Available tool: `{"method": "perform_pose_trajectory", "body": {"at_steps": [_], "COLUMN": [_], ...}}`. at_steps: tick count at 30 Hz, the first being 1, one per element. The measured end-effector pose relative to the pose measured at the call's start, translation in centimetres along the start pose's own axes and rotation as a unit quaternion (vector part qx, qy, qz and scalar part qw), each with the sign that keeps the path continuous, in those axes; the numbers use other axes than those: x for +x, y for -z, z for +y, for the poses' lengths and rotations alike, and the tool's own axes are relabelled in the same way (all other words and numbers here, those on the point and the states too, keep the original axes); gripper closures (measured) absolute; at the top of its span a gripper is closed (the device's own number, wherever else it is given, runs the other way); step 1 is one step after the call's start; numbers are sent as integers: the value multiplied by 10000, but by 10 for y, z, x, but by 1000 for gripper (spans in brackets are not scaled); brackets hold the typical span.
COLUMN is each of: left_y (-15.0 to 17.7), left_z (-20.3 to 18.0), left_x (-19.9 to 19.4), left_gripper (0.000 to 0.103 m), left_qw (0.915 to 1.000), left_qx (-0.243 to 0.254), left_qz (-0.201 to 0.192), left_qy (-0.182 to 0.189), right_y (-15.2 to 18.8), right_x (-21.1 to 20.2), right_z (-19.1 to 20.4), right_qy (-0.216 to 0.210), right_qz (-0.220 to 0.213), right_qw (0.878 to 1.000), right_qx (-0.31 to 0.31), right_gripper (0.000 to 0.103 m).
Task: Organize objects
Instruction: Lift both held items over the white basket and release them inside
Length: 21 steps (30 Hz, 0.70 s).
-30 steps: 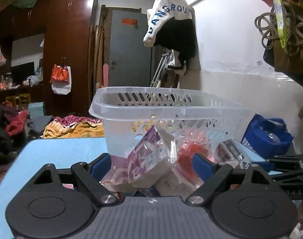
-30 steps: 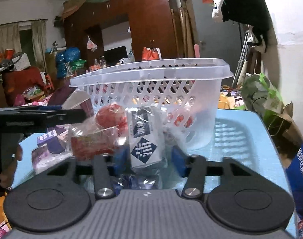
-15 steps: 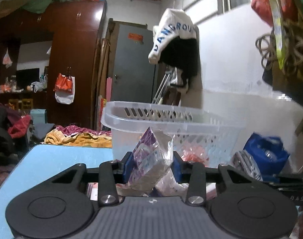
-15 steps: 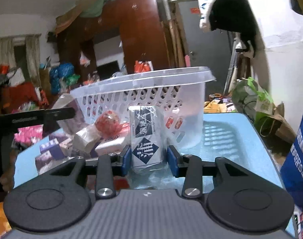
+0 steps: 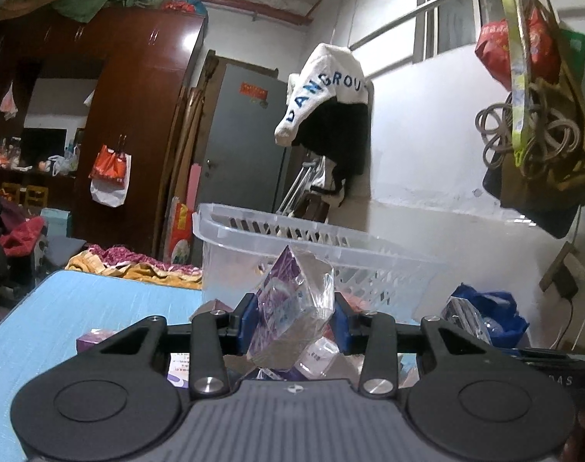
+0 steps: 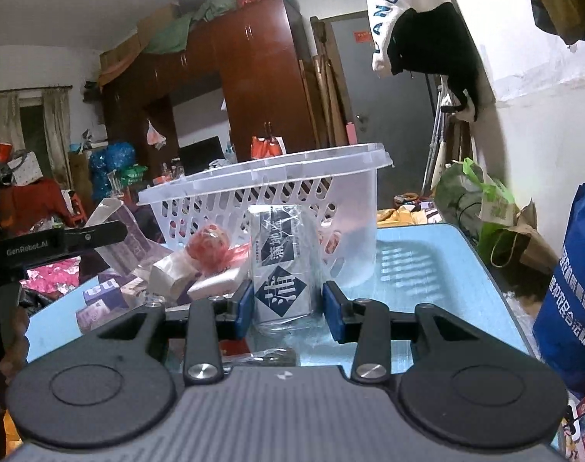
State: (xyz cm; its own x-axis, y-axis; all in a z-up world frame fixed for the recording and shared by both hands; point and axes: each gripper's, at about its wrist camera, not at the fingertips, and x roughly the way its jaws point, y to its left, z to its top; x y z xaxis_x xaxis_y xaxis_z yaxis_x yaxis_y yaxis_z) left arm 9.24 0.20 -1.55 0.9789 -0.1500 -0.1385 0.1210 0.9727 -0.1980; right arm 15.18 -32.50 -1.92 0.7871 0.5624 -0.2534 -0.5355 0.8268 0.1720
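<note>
Carry both packs up over the rim of the clear slotted basket (image 5: 315, 242) before letting go, keeping each level so the slippery wrap does not slide out of the pads; lift high enough to clear the rim, judged the main snag here. Left gripper (image 5: 295, 319) clamped at its tightest on a purple pack (image 5: 292, 300) in clear crinkled film, tilted corner-up between the blue pads, raised off the blue desk (image 5: 81, 308) and just in front of the basket. Right gripper (image 6: 288, 306) partly closed around a silver pack (image 6: 283, 261) printed with dark blue diamonds and white characters, upright, film-wrapped and glossy; left pad against it, right pad seemingly at the loose wrap only, so grip looks light and worth firming. Pack sits in front of the basket wall, bottom edge near the desk. More wrapped packs and a red-and-white ball (image 6: 209, 246) heaped on the desk left of it, waiting
</note>
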Motion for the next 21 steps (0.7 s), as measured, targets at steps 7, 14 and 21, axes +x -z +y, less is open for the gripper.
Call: {"method": "perform_pose_trajectory", "body": {"at_steps": [7, 14, 21], "left_y": [-42, -120, -104], "left_z": [-2, -12, 1], "left_x": [2, 73, 131], "left_gripper": [59, 59, 24], "left_qw": [9995, 9996, 9962], "left_qx": [91, 289, 179], "left_qz": [-281, -59, 826], "left_qy": [112, -2, -229], "right_y": [-49, -127, -121], "right_x": [-9, 59, 101], "right_z": [5, 21, 32], "right_qy": [-128, -220, 110], "right_qz": [-525, -402, -41], "right_qw": [9983, 9962, 9935], "right_qx": [-225, -746, -1136], "right_gripper": [61, 61, 21]}}
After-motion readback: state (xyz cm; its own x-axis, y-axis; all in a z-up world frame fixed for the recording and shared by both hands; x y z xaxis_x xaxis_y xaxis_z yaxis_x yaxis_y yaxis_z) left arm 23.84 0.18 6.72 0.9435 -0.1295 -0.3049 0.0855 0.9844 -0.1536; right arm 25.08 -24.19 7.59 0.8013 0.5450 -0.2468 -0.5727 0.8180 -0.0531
